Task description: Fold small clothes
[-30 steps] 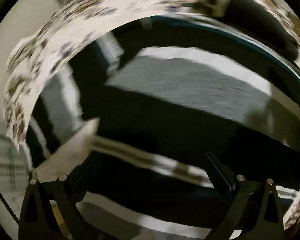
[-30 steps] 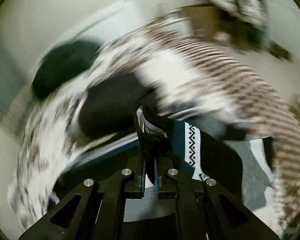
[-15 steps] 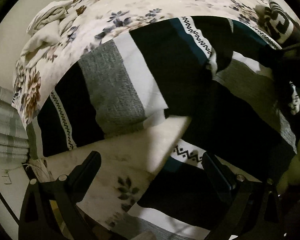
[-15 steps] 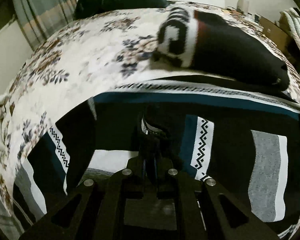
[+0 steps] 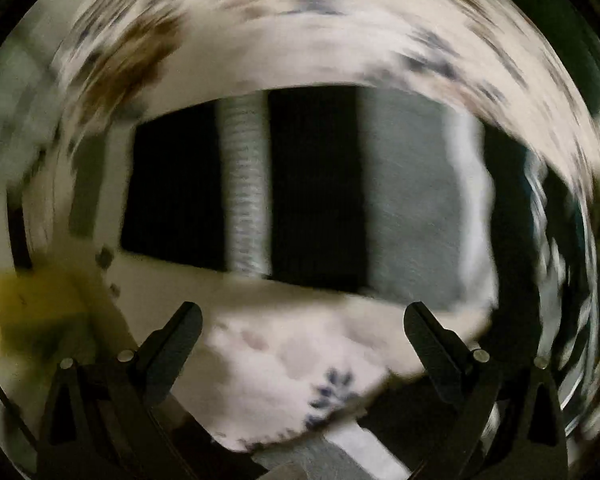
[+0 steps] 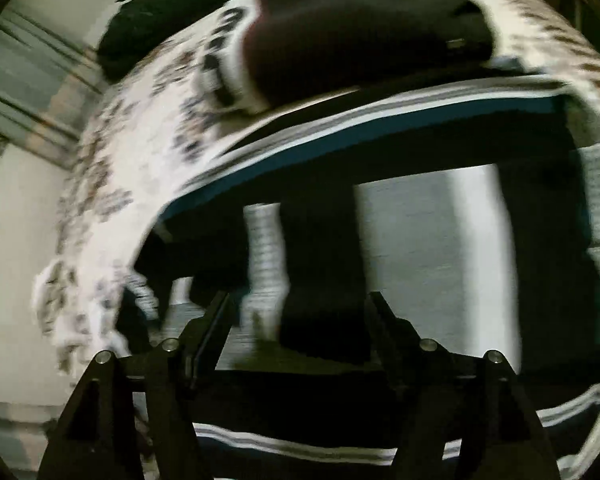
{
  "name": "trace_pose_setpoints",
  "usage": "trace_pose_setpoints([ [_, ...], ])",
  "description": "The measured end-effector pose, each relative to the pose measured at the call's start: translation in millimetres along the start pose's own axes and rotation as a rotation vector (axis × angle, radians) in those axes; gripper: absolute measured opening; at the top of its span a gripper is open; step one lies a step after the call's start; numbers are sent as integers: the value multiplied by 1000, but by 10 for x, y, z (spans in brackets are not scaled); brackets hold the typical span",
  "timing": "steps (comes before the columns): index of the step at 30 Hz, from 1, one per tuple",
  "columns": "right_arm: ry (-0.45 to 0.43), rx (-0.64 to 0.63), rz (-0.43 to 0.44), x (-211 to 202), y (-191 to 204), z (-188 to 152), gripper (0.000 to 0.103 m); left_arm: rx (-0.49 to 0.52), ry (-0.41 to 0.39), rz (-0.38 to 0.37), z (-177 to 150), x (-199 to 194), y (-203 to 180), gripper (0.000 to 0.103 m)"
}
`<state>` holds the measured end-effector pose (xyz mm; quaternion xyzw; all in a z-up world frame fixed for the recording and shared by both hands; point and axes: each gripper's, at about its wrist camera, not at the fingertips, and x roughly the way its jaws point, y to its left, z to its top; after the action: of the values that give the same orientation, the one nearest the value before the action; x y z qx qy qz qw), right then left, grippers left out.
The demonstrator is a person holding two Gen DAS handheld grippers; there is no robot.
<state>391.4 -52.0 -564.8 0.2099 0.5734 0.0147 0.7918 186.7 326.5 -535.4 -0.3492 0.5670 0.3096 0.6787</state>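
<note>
A knitted sweater [image 5: 316, 192] with black, white, grey and teal bands lies flat on a floral bedsheet [image 5: 284, 52]; both views are blurred by motion. My left gripper [image 5: 302, 320] points straight down over the sheet just in front of the sweater's near edge, open and holding nothing. My right gripper [image 6: 300, 308] hangs close over the sweater [image 6: 428, 240]. Its jaws are opening, the fingers [image 6: 216, 316] stand well apart, and the cloth lies under them without being pinched.
A second black garment [image 6: 360, 32] with a black-and-white patterned cuff lies on the sheet [image 6: 112, 184] beyond the sweater. A dark pillow [image 6: 172, 12] sits behind it. A curtain [image 6: 24, 80] hangs at the left. Something yellow and blurred [image 5: 24, 304] shows past the bed's edge.
My right gripper, shut on a fold of the sweater before, has spread its jaws and let the cloth go, sinking closer. My left gripper slid across the sweater and rolled, staying open.
</note>
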Motion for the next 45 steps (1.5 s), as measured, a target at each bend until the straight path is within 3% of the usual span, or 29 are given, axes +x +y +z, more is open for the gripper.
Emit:
trace_pose_setpoints([
  [4, 18, 16, -103, 30, -240, -19, 70, -324, 9, -56, 197, 222, 709, 103],
  [8, 25, 43, -127, 112, -276, -68, 70, -560, -7, -51, 255, 406, 1227, 103],
  [11, 28, 34, -123, 169, -149, -142, 70, -665, -18, -13, 298, 517, 1473, 99],
  [14, 27, -36, -128, 211, 96, -204, 70, -712, -70, 17, 371, 531, 1595, 88],
  [16, 30, -80, -126, 258, 273, -196, 70, -700, -117, 54, 432, 476, 1611, 58],
  [17, 34, -101, -105, 309, 411, -183, 70, -688, -133, 73, 463, 449, 1614, 48],
  [19, 32, -135, -84, 370, 649, -162, 70, -666, -168, 82, 515, 397, 1627, 14],
  [20, 31, -177, -88, 435, 823, -155, 70, -648, -185, 68, 544, 380, 1619, 11],
  [24, -42, -351, -213, 694, 1406, -147, 70, -589, -190, 68, 583, 386, 1587, 8],
  [27, -47, -420, -295, 932, 1597, -135, 67, -555, -206, 74, 584, 361, 1460, 8],
  [28, -41, -427, -292, 1002, 1631, -139, 41, -549, -211, 74, 590, 344, 1459, 8],
  [29, -37, -431, -289, 1047, 1651, -146, 8, -538, -217, 74, 624, 327, 1436, 8],
  [31, -41, -449, -309, 1117, 1725, -189, 7, -522, -223, 74, 664, 304, 1414, 8],
  [35, -61, -452, -258, 1085, 1912, -302, 7, -493, -232, 74, 750, 319, 1527, 8],
  [39, -44, -456, -184, 1074, 2188, -434, 6, -460, -246, 86, 740, 218, 1418, 8],
  [42, 0, -479, -188, 1205, 2283, -494, 7, -426, -269, 94, 750, 128, 1331, 8],
  [45, 77, -404, -120, 1267, 2144, -384, 25, -369, -317, 91, 733, -63, 1161, 7],
])
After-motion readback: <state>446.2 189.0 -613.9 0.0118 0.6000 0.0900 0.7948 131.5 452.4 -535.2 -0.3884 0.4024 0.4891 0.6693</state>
